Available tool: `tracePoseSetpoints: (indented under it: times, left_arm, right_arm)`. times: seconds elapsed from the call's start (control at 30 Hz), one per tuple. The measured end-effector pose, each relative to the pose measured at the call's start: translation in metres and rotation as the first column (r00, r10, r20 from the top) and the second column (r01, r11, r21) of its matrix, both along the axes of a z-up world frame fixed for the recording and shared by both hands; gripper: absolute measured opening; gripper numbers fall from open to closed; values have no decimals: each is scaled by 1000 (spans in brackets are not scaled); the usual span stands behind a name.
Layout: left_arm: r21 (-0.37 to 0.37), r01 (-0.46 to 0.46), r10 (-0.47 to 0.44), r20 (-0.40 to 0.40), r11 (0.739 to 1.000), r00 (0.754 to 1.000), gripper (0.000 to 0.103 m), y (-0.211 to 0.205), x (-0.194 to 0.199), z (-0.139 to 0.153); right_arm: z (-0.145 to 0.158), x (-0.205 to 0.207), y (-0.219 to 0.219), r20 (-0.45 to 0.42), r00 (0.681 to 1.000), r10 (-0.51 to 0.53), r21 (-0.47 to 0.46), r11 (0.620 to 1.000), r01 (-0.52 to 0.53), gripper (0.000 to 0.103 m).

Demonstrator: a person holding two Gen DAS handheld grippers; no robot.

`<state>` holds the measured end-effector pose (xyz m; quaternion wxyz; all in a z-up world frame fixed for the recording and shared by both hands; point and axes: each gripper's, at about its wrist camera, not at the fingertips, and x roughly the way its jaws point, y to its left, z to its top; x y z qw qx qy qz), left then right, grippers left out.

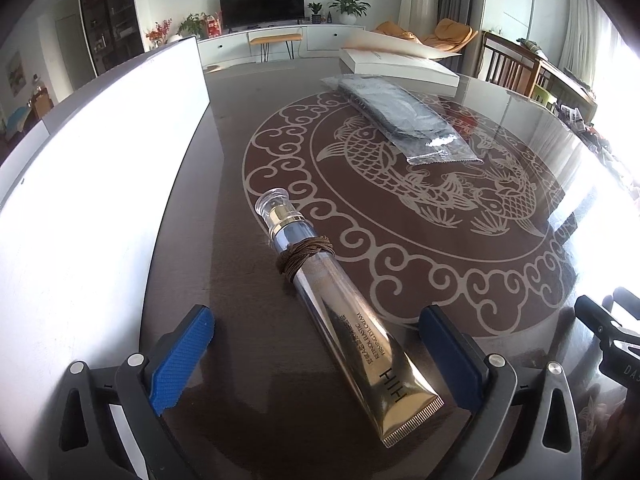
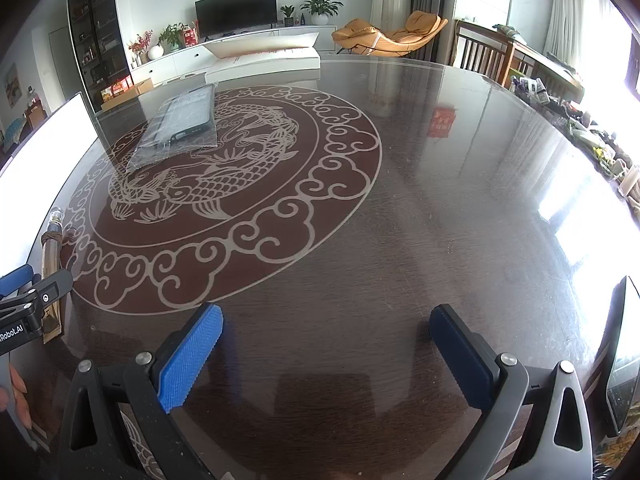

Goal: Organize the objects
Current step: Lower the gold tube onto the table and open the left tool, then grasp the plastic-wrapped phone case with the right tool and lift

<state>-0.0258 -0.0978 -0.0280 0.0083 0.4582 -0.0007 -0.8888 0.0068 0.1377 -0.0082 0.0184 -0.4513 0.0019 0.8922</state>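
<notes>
Gold cream tube (image 1: 352, 312) flat on table between wide-apart left claw (image 1: 316, 340) pads, untouched.

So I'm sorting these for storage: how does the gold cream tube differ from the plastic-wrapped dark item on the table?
The gold cream tube is slim and shiny, with a clear cap and brown cord wound round it; the plastic-wrapped dark item is flat, broad and matte grey-black. The tube is bare, while the dark item is sealed in a clear bag. The tube lies between the open left tongs, untouched; the bag lies farther off on the fish pattern. Both lie flat on the table.
</notes>
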Motion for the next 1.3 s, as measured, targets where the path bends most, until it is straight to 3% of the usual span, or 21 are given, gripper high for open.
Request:
tracePoseSetpoints:
  times: [1.0, 1.07, 1.13, 1.3]
  left_arm:
    - [0, 1, -1, 0, 1000, 1000, 103, 0, 0, 0]
    - [0, 1, -1, 0, 1000, 1000, 103, 0, 0, 0]
    - [0, 1, -1, 0, 1000, 1000, 103, 0, 0, 0]
    - [0, 3, -3, 0, 1000, 1000, 103, 0, -1, 0]
  right_arm:
    - [4, -4, 2, 24, 1000, 7, -19, 1000, -7, 103]
    - [19, -6, 4, -53, 999, -9, -65, 998, 5, 103]
    - [35, -22, -6, -108, 994, 28, -72, 997, -36, 103]
    - [56, -108, -57, -98, 975, 199, -130, 969, -210, 103]
